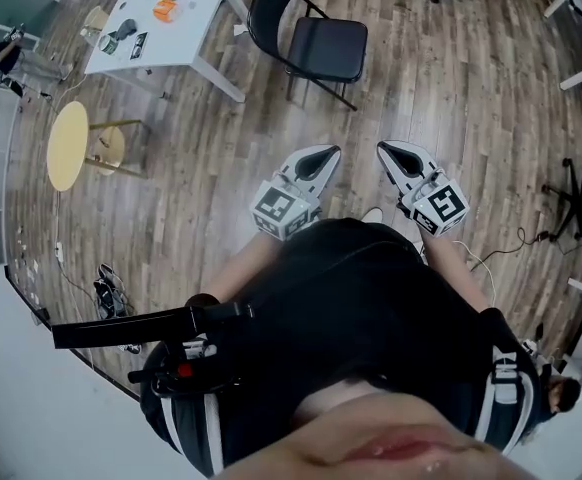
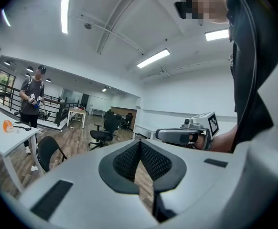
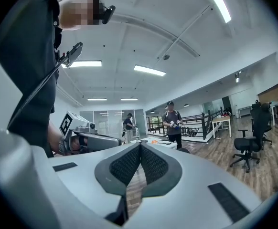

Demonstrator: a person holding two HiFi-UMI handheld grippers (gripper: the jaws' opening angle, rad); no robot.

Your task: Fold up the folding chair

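Observation:
The black folding chair (image 1: 311, 38) stands unfolded on the wood floor, some way ahead of both grippers. In the left gripper view, the folding chair (image 2: 48, 151) shows low at the left. My left gripper (image 1: 319, 156) and right gripper (image 1: 389, 152) are held side by side in front of the person's body, pointing toward the chair and well short of it. The left gripper (image 2: 140, 147) has its jaws shut with nothing between them. The right gripper (image 3: 140, 149) is shut and empty as well. Each gripper view also catches the other one: the right gripper (image 2: 160, 135) and the left gripper (image 3: 114, 140).
A white table (image 1: 186, 43) with an orange object (image 1: 164, 10) stands left of the chair. A round yellow stool (image 1: 68, 145) is nearer, at the left. Cables lie on the floor (image 1: 111, 293). An office chair (image 2: 103, 130) and a standing person (image 2: 31, 104) are farther off.

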